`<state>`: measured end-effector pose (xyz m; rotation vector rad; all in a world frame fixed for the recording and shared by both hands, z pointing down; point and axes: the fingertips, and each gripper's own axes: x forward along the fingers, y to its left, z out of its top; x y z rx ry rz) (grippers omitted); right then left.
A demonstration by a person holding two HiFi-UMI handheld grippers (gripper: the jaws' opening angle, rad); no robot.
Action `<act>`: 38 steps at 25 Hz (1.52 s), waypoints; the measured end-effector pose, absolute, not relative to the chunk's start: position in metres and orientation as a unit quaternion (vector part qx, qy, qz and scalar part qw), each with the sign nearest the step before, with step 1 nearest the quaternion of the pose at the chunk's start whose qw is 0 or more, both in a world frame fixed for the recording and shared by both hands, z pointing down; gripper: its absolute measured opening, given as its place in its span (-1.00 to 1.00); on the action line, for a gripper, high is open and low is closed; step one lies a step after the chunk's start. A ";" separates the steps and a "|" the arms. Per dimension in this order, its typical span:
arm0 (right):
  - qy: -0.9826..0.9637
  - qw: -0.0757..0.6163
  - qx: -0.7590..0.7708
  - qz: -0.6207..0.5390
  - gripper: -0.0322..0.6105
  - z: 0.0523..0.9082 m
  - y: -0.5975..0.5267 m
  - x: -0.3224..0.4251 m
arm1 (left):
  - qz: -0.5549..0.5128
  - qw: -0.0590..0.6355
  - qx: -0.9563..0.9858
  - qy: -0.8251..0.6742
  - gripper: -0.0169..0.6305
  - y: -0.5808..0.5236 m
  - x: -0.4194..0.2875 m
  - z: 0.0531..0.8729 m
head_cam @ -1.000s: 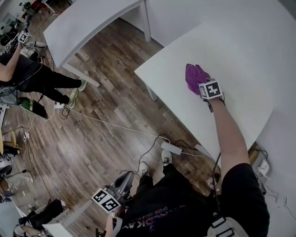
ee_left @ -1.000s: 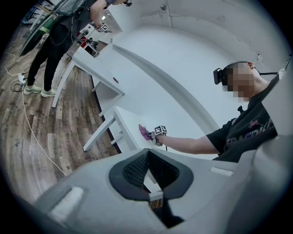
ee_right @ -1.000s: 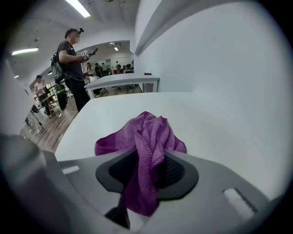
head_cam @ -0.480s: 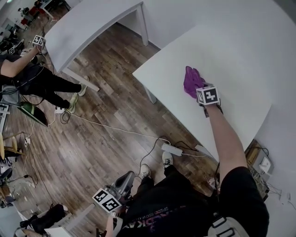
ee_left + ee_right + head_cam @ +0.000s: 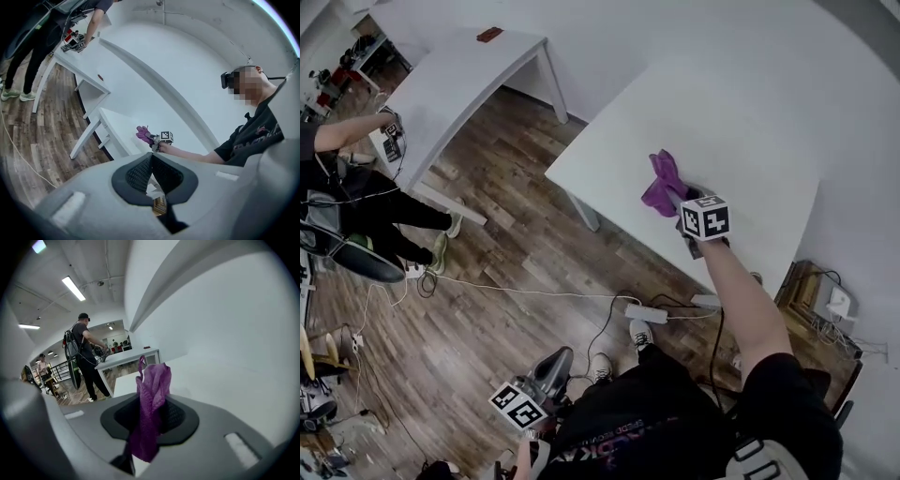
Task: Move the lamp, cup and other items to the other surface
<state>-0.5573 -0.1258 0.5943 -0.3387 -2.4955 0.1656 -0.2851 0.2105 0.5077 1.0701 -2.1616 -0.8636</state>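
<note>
A purple cloth (image 5: 658, 186) hangs bunched from my right gripper (image 5: 675, 199) just above the near white table (image 5: 741, 122). That gripper's jaws have just been closing and now pinch the cloth. In the right gripper view the purple cloth (image 5: 157, 378) stands up between the pads of the right gripper (image 5: 152, 401). My left gripper (image 5: 546, 370) stays low by my body over the wooden floor, shut with nothing in it. In the left gripper view the left gripper (image 5: 151, 159) has its pads together, and the cloth (image 5: 142, 134) shows far off. No lamp or cup is in view.
A second white table (image 5: 450, 75) stands across the wooden floor at upper left, with a small dark red thing (image 5: 489, 34) on it. Another person (image 5: 356, 187) works at its left end. A power strip (image 5: 647, 312) and cables lie on the floor by my feet.
The right gripper has lifted the purple cloth off the table, where it lay flatter before, and drawn it towards the table's near edge. The left gripper has kept its place.
</note>
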 end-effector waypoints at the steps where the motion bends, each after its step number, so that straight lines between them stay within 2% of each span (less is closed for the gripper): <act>1: -0.945 0.295 -0.127 0.066 -0.61 0.585 -0.123 -0.548 | -0.320 0.284 0.412 -0.804 -0.96 0.211 -0.286 0.505; 8: -0.959 0.234 -0.117 0.104 -0.61 0.526 -0.097 -0.472 | -0.310 0.273 0.473 -0.778 -0.96 0.220 -0.272 0.491; 29: -0.973 0.153 -0.059 0.163 -0.61 0.464 -0.007 -0.275 | -0.280 0.292 0.607 -0.684 -0.96 0.231 -0.223 0.488; 38: -0.973 0.134 -0.007 0.186 -0.61 0.458 -0.018 -0.204 | -0.261 0.313 0.652 -0.640 -0.96 0.204 -0.188 0.489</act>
